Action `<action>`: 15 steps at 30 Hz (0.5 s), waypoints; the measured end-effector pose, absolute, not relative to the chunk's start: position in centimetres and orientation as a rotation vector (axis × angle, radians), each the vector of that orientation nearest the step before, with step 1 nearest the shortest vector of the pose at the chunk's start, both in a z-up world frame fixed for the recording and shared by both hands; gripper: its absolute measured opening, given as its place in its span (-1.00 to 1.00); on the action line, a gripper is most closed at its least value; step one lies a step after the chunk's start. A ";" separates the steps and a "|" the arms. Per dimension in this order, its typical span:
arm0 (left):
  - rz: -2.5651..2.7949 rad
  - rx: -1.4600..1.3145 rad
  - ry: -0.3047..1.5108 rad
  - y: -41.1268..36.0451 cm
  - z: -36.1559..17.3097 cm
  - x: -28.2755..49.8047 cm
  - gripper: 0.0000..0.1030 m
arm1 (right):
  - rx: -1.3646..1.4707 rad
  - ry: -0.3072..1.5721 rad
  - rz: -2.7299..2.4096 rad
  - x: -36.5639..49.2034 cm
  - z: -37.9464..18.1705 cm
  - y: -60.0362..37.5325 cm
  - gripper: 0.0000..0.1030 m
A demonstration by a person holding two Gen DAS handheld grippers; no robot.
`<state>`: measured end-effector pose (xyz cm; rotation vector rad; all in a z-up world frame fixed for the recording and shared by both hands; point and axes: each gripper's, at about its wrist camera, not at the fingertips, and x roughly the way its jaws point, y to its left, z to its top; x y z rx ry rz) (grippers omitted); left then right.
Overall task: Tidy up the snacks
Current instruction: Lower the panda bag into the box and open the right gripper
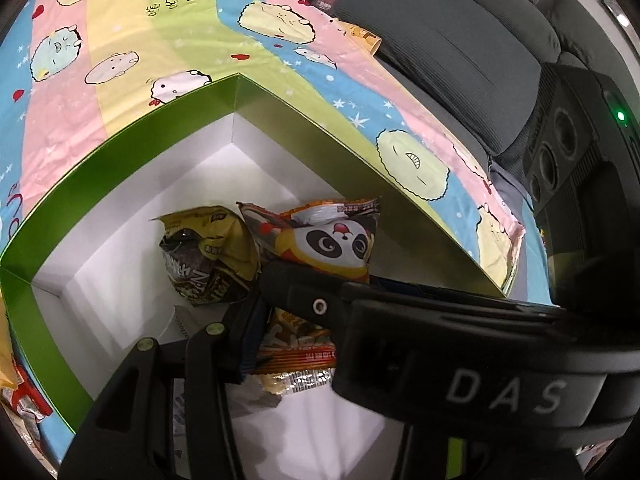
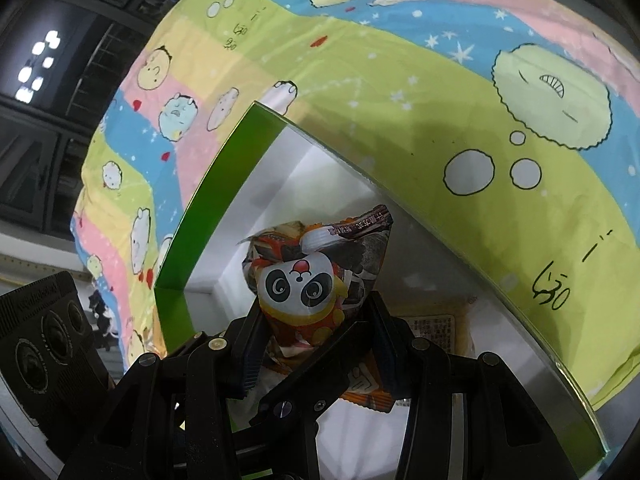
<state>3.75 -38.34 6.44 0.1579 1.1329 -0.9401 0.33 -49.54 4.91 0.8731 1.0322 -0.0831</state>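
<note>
Inside the green box (image 2: 208,216), the right gripper (image 2: 316,332) pinches a panda snack bag (image 2: 304,284). Low in the left wrist frame, the left gripper (image 1: 280,320) clamps an orange packet (image 1: 296,344), jaws narrow.

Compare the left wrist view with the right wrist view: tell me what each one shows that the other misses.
Only the left wrist view shows the yellow snack bag lying in the box, the grey sofa and an orange packet in the left gripper. Only the right wrist view shows the dark window and the right gripper shut on the panda snack bag. Both share the green box, the panda bag and the cartoon cloth.
</note>
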 end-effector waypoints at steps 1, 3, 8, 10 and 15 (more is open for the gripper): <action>-0.941 0.158 1.133 -38.3 6.4 3.8 -0.11 | 0.874 1.030 -0.081 0.3 5.0 -49.6 -0.04; -0.937 0.154 1.145 -38.3 6.2 4.0 -0.04 | 0.882 1.031 -0.086 0.3 4.9 -49.6 -0.04; -0.900 0.128 1.175 -37.6 6.0 4.3 0.31 | 0.897 1.021 -0.113 -0.1 5.1 -49.9 -0.04; -0.897 0.109 1.158 -37.0 6.4 4.1 0.32 | 0.885 1.016 -0.121 -0.3 5.4 -49.8 -0.04; -0.872 0.090 1.057 -34.7 8.6 3.1 0.55 | 0.838 0.966 -0.156 -1.0 6.8 -49.7 0.19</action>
